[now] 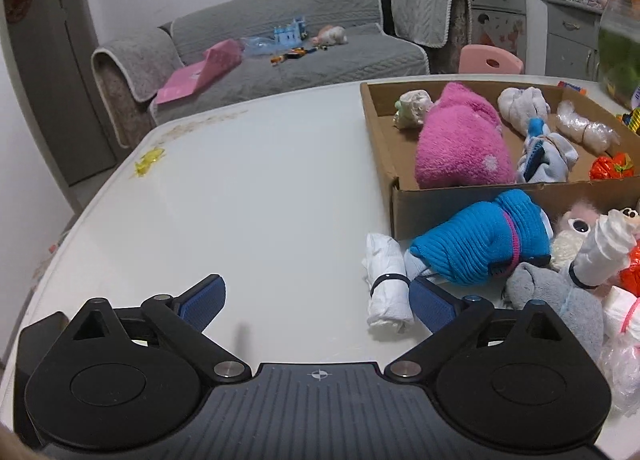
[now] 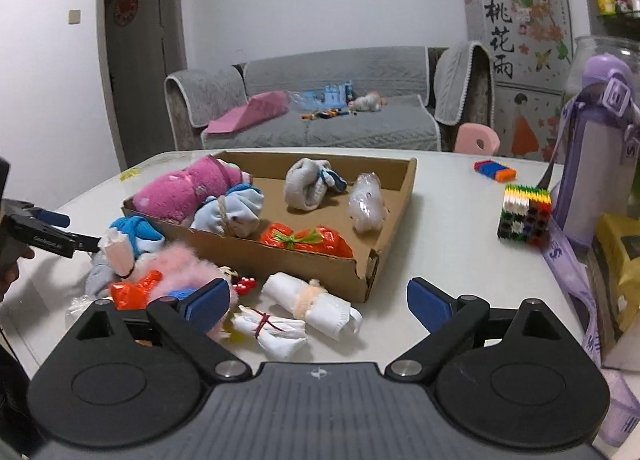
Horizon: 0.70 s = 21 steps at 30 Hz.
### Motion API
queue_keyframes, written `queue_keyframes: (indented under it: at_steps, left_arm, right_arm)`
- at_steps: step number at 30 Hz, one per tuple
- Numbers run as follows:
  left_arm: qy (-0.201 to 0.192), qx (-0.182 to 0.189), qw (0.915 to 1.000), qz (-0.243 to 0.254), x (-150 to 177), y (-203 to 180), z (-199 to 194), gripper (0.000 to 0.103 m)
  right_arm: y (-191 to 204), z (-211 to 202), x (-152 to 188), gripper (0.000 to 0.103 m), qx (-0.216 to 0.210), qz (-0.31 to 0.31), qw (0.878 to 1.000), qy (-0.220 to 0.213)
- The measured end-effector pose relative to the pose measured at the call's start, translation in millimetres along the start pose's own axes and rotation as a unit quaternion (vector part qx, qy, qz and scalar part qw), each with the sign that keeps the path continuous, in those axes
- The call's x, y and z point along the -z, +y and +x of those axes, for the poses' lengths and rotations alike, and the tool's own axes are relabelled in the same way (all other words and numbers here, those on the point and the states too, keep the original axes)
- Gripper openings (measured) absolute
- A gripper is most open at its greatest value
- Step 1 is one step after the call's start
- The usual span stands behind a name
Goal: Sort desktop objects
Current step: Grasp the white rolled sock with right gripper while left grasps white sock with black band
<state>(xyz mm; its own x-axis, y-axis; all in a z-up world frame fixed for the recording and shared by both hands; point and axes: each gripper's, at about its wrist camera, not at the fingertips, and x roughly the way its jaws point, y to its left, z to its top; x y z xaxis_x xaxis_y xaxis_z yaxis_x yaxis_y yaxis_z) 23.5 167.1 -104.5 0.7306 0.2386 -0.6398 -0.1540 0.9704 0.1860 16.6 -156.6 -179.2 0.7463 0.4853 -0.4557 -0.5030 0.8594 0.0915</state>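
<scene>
Both grippers are spread wide and empty: my left gripper hovers over bare table, my right gripper over the white rolled bundle at 12 o'clock. I judge sorting is midway; next I close on that roll and carry it to the cardboard tray beyond

Black left gripper, right gripper; blue pads, silver screws.
</scene>
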Motion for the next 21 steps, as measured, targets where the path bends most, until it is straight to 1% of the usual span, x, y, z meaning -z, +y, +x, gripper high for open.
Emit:
queue_keyframes:
  at_steps: [5,11,15,19,21]
  left_arm:
    - [0.01,0.003,0.9999,0.006,6.2,0.0,5.9,0.1]
    - [0.011,0.011,0.9999,0.005,4.9,2.5,13.8,0.1]
    - [0.005,0.019,0.9998,0.007,4.4,1.4,17.0,0.101]
    - [0.002,0.032,0.9994,0.01,6.0,3.1,16.6,0.102]
    - [0.0,0.039,0.9992,0.009,6.2,4.3,17.7,0.102]
  right_arm:
    - [-6.8,-7.8,3.2,0.095,0.006,0.027,1.0,-0.005]
    - [3.6,4.5,6.1,0.095,0.003,0.038,0.999,0.002]
    - [6.9,16.2,8.2,0.091,0.015,0.043,0.999,0.023]
    - [6.2,18.2,12.8,0.089,0.032,0.045,0.998,0.038]
    - [6.2,20.4,13.2,0.084,0.038,0.048,0.997,0.046]
